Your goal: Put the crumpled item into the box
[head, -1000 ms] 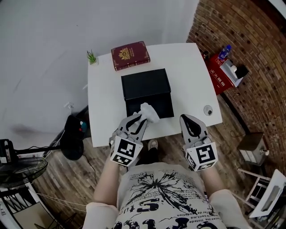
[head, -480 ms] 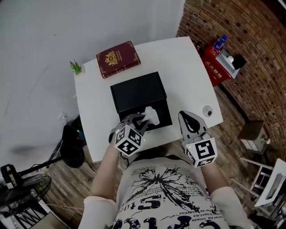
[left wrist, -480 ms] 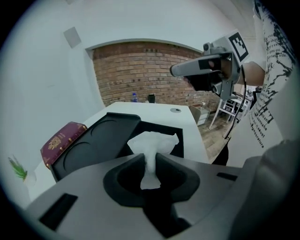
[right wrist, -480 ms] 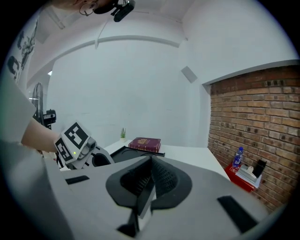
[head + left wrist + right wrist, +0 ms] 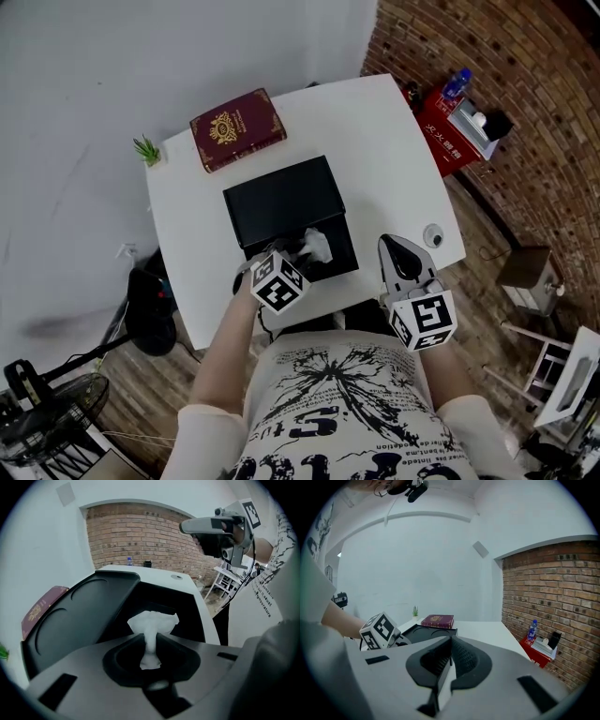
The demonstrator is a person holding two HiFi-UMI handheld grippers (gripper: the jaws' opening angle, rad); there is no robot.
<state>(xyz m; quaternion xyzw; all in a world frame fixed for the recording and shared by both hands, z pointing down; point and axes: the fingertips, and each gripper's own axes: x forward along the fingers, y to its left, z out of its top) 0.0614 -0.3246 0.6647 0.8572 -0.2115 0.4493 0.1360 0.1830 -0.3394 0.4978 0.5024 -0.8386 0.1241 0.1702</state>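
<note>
White crumpled tissue (image 5: 153, 619) | pinched in opening left gripper (image 5: 150, 638) fingers, over black box (image 5: 279, 202) | right gripper (image 5: 450, 640) fingers pressed together

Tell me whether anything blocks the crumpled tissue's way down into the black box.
Nothing visible does. The crumpled tissue hangs pinched in the left tool, whose jaws are opening, over the open black box; its lid lies folded back.

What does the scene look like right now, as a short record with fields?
left gripper: pinching tissue, jaws opening
right gripper: shut, empty, right of box
tissue: white, crumpled, over the box's open half, not yet released
box: black, lid folded back
table: white; book and plant beyond the box
</note>
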